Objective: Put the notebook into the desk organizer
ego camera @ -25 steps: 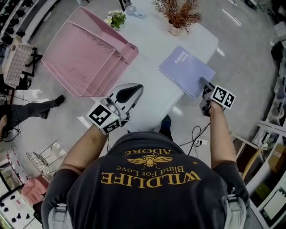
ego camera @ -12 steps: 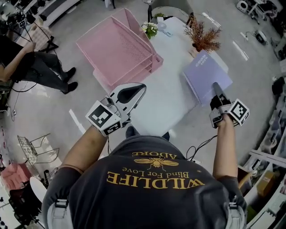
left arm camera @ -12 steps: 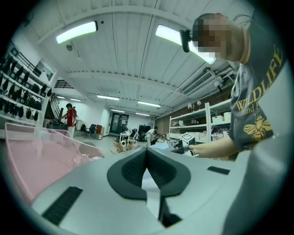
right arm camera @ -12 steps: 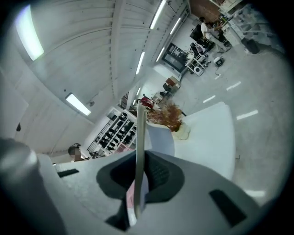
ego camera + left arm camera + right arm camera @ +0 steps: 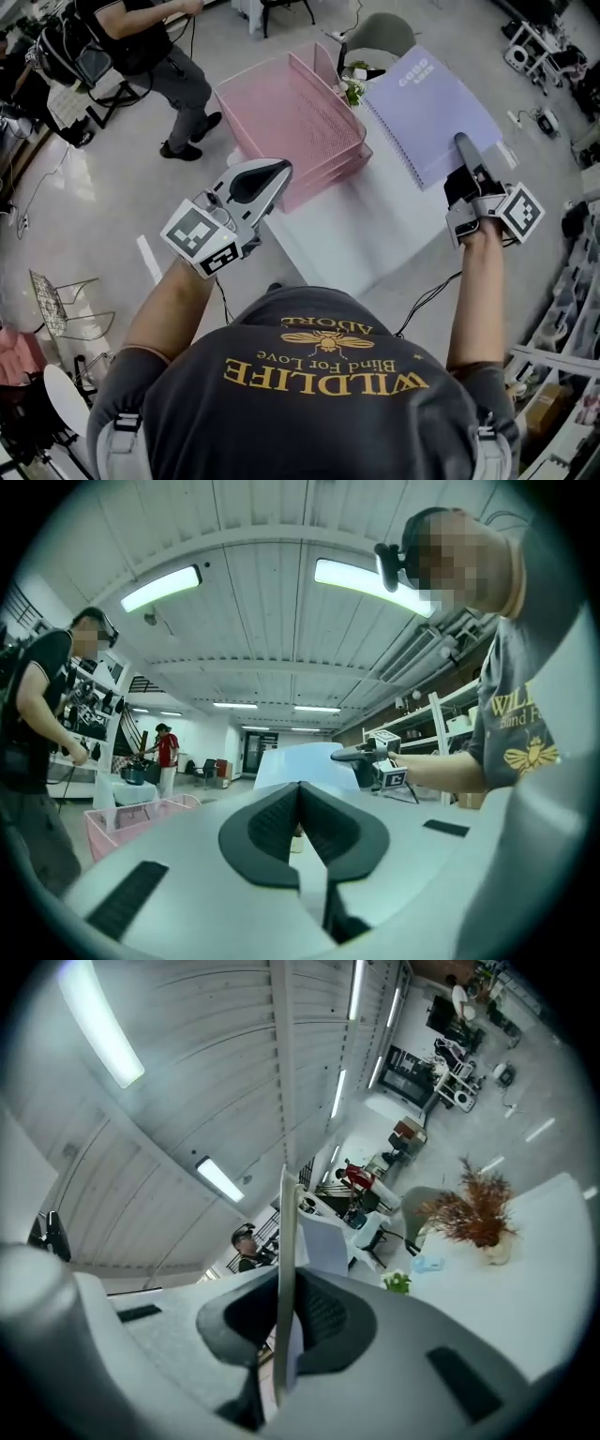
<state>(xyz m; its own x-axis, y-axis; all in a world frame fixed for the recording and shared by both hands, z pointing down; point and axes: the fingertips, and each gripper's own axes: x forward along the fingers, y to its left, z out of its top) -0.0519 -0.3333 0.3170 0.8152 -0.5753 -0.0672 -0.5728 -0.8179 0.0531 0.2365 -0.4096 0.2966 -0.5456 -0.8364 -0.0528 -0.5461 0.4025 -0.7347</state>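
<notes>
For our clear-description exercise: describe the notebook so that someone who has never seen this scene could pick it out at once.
Find the white table with the pink mesh desk organizer on it. Right of that organizer, the right gripper clamps the notebook by its near edge. It is the only flat lilac thing, with white cover lettering and a wire spiral along one side.

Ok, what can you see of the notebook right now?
The notebook is lavender, with white print on its cover and a spiral binding along one edge. It is closed and held clear of the table. The right hand-held gripper clamps its near edge; in that gripper's view it shows edge-on between the jaws. Nothing else touches it.
</notes>
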